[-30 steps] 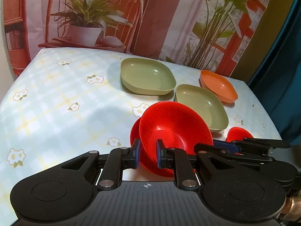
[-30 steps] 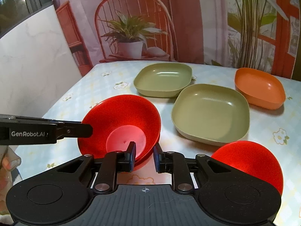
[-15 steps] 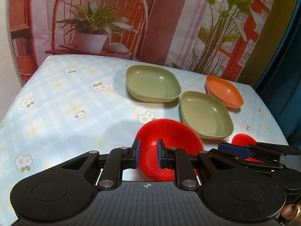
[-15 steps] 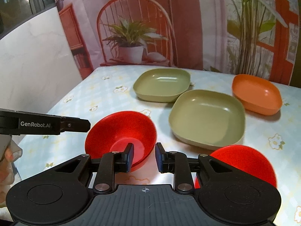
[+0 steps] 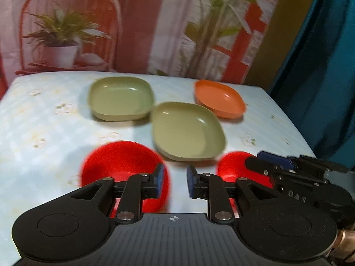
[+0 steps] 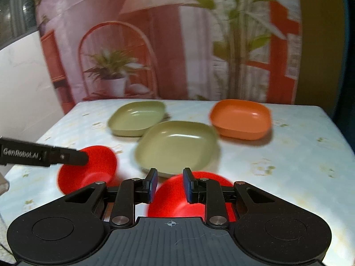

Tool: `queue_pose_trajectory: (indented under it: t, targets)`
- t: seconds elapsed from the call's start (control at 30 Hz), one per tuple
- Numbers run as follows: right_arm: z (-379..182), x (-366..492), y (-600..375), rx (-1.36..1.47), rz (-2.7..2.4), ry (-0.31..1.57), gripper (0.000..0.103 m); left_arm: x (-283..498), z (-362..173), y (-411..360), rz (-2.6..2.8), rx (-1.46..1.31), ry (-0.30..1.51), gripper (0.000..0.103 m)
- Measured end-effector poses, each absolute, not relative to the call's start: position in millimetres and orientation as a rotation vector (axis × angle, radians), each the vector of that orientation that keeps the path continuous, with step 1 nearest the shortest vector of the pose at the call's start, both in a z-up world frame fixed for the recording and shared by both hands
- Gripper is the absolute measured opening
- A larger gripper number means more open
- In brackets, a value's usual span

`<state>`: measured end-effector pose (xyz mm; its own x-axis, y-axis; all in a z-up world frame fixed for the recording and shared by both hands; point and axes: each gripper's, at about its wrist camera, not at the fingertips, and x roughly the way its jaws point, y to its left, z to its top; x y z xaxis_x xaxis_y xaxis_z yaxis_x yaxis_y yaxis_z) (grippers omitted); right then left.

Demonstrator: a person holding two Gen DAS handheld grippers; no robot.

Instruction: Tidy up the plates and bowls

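Observation:
A red bowl (image 5: 119, 161) sits on the tablecloth just left of my left gripper (image 5: 175, 182), which is open and empty. A second red bowl (image 5: 233, 166) lies to its right, partly hidden by the right gripper's body. In the right wrist view my right gripper (image 6: 169, 185) is open above that second red bowl (image 6: 175, 199); the first red bowl (image 6: 93, 170) is at the left behind the left gripper's arm. Two green plates (image 5: 121, 100) (image 5: 188, 130) and an orange plate (image 5: 219, 98) lie farther back.
The table (image 5: 44, 122) has a pale blue flowered cloth. A printed backdrop with a chair and plants hangs behind it. A teal curtain (image 5: 321, 66) is at the right. A white wall (image 6: 22, 77) stands at the left.
My left gripper has let go of the red bowl, opened and shifted right. The bowl now rests on the table. My right gripper has opened and moved over the second red bowl.

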<state>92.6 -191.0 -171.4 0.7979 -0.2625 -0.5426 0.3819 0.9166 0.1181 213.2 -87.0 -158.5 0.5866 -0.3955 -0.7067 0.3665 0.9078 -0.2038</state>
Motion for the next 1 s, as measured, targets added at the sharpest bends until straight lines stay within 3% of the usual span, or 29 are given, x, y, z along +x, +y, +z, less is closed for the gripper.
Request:
queue_pose_trajectory:
  t: [0.07,1.0]
  targets:
    - [-173,86,-200,0.233,-0.375,0.541,0.024,212,-163,-101,-0.469,-0.021,0.839,0.034]
    - [-212,60,-239,0.349,-0.439,0.623,0.024,225,-212,-145,-0.519,-0.014,0.981,0.035]
